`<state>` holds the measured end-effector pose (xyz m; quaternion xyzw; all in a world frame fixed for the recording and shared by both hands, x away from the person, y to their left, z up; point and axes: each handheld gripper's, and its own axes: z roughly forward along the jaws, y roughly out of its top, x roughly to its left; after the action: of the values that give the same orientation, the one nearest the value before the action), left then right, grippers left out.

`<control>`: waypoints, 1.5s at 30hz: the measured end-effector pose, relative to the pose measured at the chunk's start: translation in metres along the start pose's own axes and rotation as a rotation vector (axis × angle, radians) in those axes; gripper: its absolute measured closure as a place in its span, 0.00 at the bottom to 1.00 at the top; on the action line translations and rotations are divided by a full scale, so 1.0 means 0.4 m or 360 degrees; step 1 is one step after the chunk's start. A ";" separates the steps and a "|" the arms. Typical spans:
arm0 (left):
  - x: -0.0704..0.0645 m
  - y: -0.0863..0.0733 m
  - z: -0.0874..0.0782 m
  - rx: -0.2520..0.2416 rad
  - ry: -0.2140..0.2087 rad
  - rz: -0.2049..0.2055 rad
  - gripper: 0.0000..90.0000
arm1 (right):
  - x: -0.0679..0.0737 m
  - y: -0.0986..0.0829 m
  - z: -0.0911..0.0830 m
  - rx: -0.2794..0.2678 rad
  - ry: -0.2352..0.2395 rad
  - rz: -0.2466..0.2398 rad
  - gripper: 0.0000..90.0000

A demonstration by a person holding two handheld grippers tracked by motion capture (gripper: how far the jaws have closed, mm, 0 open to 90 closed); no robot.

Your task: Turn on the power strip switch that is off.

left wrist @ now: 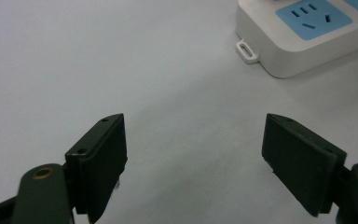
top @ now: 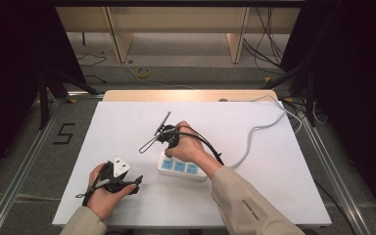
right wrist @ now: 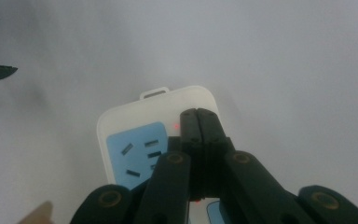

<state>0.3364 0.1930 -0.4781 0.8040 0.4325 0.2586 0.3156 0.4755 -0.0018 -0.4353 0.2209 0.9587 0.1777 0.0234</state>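
White plastic power strip with blue socket faces [top: 182, 167] lies near the middle of the white table [top: 127, 132]. Right gripper [right wrist: 198, 116], jaws pressed together with nothing between, tips over the strip's end beside a red light. Left gripper [left wrist: 193, 158] spread wide, empty, just beside the strip.

The power strip [top: 183, 167] lies on the table [top: 127, 127], slightly toward 5 o'clock from the table's centre. Its cable [top: 254, 132] leaves its right end and runs toward 1 o'clock to the far right table edge. The right gripper [top: 169, 139] sits over the strip's left end, at 11 o'clock from the strip's middle. The left gripper [top: 136, 185] rests on the table at 8 o'clock from the strip, just beside it but apart. In the left gripper view, the strip [left wrist: 307, 32] lies at 1 o'clock.
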 end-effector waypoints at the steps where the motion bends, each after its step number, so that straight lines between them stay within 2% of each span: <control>1: 0.000 0.000 0.000 -0.0003 0.0001 -0.0003 0.24 | 0.001 0.000 0.001 -0.0002 -0.0005 -0.0008 1.00; 19: -0.002 0.000 0.002 -0.0003 0.0001 -0.0006 0.24 | 0.003 0.002 0.005 0.0016 -0.0023 -0.0002 1.00; 45: -0.002 -0.001 0.003 -0.0005 0.0000 -0.0009 0.24 | 0.007 -0.008 0.003 -0.0037 -0.0028 0.0040 1.00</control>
<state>0.3369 0.1922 -0.4793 0.8023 0.4343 0.2583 0.3177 0.4719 -0.0027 -0.4375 0.2341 0.9535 0.1872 0.0321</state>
